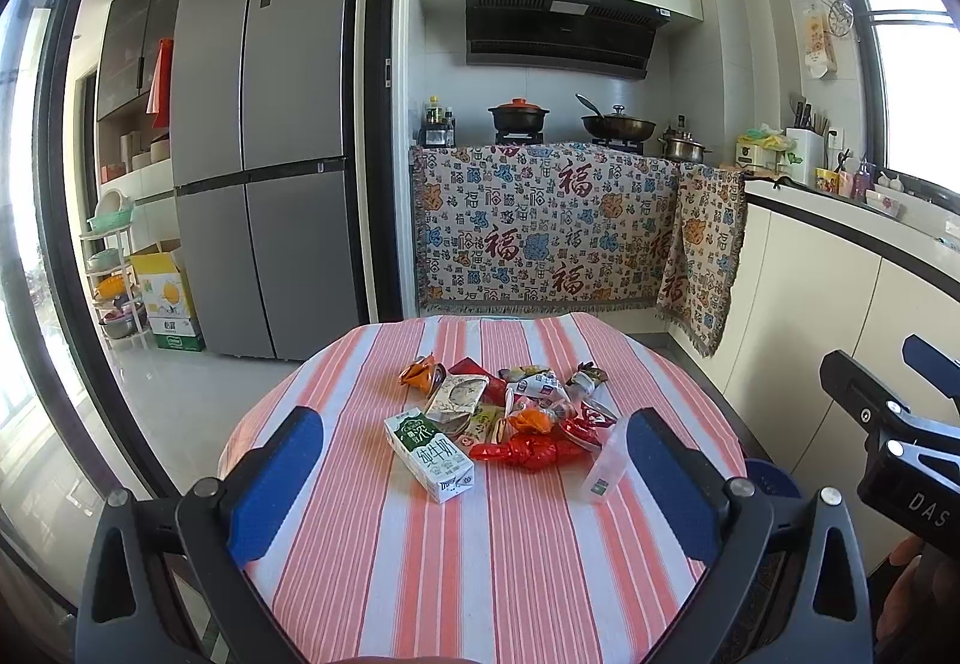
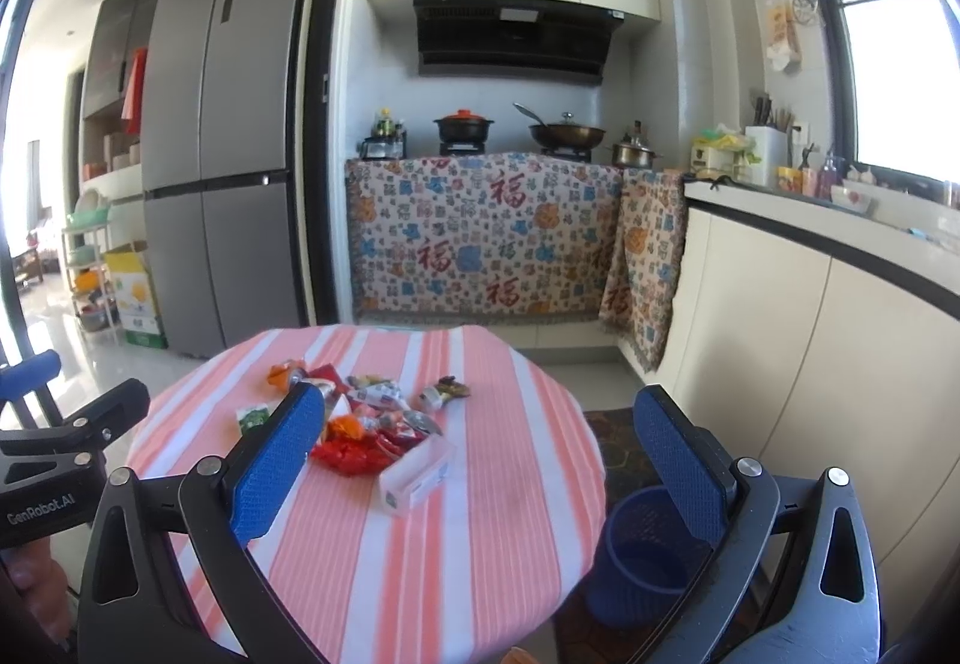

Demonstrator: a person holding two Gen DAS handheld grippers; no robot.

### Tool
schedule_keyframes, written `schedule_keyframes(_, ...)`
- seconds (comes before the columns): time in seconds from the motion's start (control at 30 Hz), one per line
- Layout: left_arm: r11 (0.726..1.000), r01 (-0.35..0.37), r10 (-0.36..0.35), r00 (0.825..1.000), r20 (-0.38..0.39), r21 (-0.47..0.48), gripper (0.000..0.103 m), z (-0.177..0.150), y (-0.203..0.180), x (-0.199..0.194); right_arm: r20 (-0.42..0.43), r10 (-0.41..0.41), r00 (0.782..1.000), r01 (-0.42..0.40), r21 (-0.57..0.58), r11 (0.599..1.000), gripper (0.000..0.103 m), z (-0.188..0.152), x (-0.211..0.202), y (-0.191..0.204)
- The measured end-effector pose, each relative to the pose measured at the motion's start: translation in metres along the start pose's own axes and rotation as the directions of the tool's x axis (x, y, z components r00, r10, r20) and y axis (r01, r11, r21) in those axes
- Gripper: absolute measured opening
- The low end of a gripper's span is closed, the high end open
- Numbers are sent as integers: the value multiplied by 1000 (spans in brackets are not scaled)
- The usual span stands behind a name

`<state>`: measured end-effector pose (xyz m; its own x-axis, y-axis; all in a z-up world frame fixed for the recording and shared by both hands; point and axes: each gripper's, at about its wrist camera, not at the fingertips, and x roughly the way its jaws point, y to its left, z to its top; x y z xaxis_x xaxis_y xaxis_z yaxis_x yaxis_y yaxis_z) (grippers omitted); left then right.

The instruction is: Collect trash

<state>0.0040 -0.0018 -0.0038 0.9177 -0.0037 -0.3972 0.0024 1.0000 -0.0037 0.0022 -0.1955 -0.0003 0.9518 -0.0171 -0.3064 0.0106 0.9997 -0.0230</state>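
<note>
I see the table (image 1: pixel 540 574) filling the lower middle of both views, the blue bin (image 2: pixel 645 550) on the floor at lower right off its edge, and the trash pile (image 1: pixel 510 412) mid-frame with the milk carton (image 1: pixel 429 451) and clear box (image 1: pixel 603 469) nearest me. Both my left gripper (image 1: pixel 474 484) and right gripper (image 2: pixel 480 460) hang spread wide, holding nothing. Risk as I judge it: crinkly wrappers overlap, so a pinch may drag neighbours off, or a drop may miss the bin.

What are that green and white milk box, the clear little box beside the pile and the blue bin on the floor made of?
The milk box looks like coated paperboard: sharp folds, printed faces, a slight sheen. The clear box seems to be thin hard plastic, since the striped cloth shows through its frosty walls. The blue bin looks like moulded matt plastic with a mesh-like wall, though blur leaves that open.
</note>
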Motion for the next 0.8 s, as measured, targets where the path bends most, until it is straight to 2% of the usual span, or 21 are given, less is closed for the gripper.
schedule_keyframes(0.8,1000,5,-5,1000,-3,5,103,0,-2,1,2,-13,1000,13,0,1000,103,0,0,1)
